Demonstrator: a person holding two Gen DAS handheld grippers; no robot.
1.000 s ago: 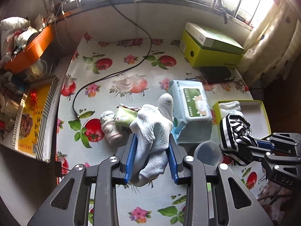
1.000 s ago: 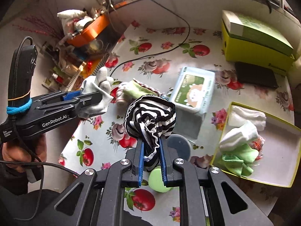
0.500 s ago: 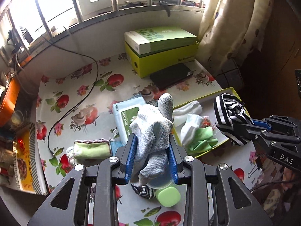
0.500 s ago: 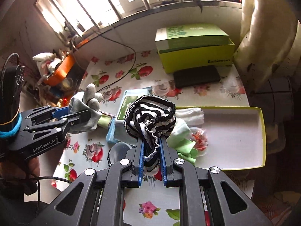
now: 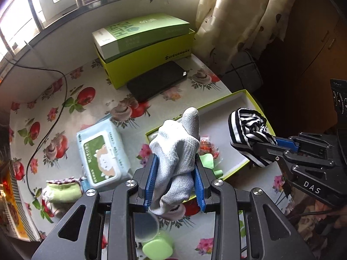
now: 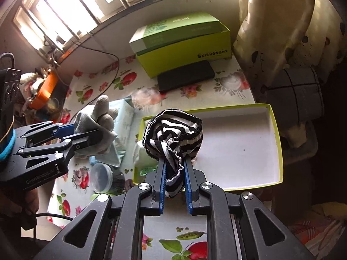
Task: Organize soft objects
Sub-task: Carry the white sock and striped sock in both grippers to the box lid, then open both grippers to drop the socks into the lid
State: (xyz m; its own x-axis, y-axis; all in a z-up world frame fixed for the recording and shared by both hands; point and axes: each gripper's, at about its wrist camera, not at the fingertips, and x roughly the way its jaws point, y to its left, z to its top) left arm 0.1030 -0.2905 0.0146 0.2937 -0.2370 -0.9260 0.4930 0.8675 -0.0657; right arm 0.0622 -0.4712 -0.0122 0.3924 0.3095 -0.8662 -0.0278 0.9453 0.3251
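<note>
— Now, what is being held by each gripper?

— A grey sock (image 5: 176, 151) is being clamped between the blue pads of the left gripper (image 5: 175, 184), its toe sticking up past the fingertips. A black-and-white striped sock (image 6: 173, 136) is being pinched in the right gripper (image 6: 174, 184), whose pads are nearly together on the bunched cloth.

— Where is each being carried?

— Both are being held above the tabletop (image 5: 65, 112). The open yellow-green box (image 6: 279, 151) is lying just ahead of and below the right gripper, so the striped sock is being kept over its white floor. The grey sock is being held over the near corner of the same box (image 5: 238, 169), where green and white soft items (image 5: 208, 160) are already lying.

— Why are they being gripped at the lower end?

— Probably so that the loose bulk is left free ahead of the pads and can be dropped cleanly once the pads are parted.

— What is being left outside?

— A rolled green sock (image 5: 63, 190) is lying to the left of the left gripper, beside a pack of wipes (image 5: 102, 153). It is judged to be still awaiting collection.
</note>
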